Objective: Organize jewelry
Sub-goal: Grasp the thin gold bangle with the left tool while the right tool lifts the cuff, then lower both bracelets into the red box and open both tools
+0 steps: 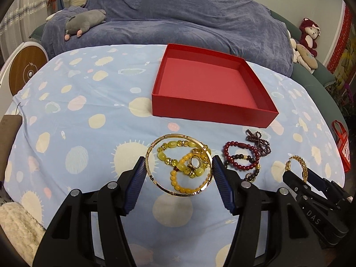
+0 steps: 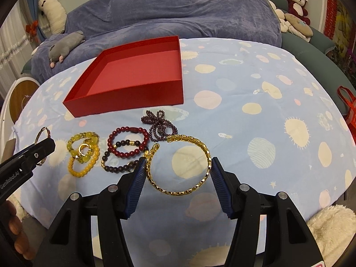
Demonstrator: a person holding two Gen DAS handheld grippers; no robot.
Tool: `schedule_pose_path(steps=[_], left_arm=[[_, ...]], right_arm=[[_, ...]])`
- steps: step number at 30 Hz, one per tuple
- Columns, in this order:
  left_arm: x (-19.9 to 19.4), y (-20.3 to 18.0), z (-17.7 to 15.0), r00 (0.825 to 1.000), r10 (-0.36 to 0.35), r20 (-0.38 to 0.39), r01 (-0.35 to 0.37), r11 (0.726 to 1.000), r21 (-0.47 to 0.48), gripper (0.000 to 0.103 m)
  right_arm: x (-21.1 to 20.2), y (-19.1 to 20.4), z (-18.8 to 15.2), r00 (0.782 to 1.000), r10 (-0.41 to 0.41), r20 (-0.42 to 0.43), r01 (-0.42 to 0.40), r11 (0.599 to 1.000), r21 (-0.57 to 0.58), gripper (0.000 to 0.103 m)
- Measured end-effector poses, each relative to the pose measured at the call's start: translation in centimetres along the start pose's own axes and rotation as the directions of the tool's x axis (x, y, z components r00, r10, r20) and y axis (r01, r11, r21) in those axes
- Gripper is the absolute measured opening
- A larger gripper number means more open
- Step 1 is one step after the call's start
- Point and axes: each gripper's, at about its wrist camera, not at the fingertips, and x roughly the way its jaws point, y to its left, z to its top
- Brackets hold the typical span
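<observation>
The left gripper (image 1: 179, 170) pinches a thin gold bangle (image 1: 169, 136) across its width, above the beaded bracelets (image 1: 184, 162). The right gripper (image 2: 178, 166) clamps a gold chain bracelet (image 2: 189, 138). The red box (image 1: 213, 109) is empty.

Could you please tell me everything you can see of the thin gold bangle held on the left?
The thin gold bangle is a slim, rigid, shiny metal hoop with small ribbed bands spaced around it. It is clamped across its width between the blue ribbed pads of the left hand-held gripper, lifted above the cloth and tilted toward the camera; yellow bead bracelets show through it. Only the pads touch it.
</observation>
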Motion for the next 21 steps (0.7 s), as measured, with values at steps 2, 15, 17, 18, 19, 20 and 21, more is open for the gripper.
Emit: schedule_pose_path(steps=[2,15,17,18,19,20,21], left_arm=[[-0.3,0.1,1.2,1.000,-0.012,0.010,0.012,1.000,-0.003,0.057],[5.6,-2.0,14.9,0.996,-0.058,0.062,0.054,0.997,0.064,0.057],[7.9,-2.5,16.7,0.998,-0.040,0.055,0.035,0.996,0.088,0.057],[9.2,-2.6,17.5,0.999,-0.029,0.043,0.025,0.995,0.096,0.057],[10.3,-2.7,18.1,0.999,-0.032,0.031,0.029,0.995,0.095,0.057],[11.4,-2.7,18.8,0.999,-0.036,0.021,0.034,0.995,0.089,0.057],[12.5,-2.7,19.3,0.999,-0.034,0.012,0.033,0.996,0.084,0.057]], right_arm=[[-0.6,0.1,1.2,1.000,0.016,0.021,-0.016,1.000,0.007,0.056],[3.6,3.1,16.4,0.992,0.094,0.082,-0.090,0.995,-0.049,0.056],[5.6,3.5,18.4,0.993,0.098,0.065,-0.095,0.994,-0.046,0.056],[6.6,3.6,19.3,0.994,0.095,0.058,-0.092,0.995,-0.046,0.056],[7.6,3.8,20.1,0.994,0.095,0.046,-0.093,0.995,-0.047,0.056],[8.6,4.0,20.8,0.995,0.091,0.036,-0.089,0.995,-0.048,0.056],[9.6,4.1,21.5,0.996,0.086,0.029,-0.085,0.995,-0.048,0.056]])
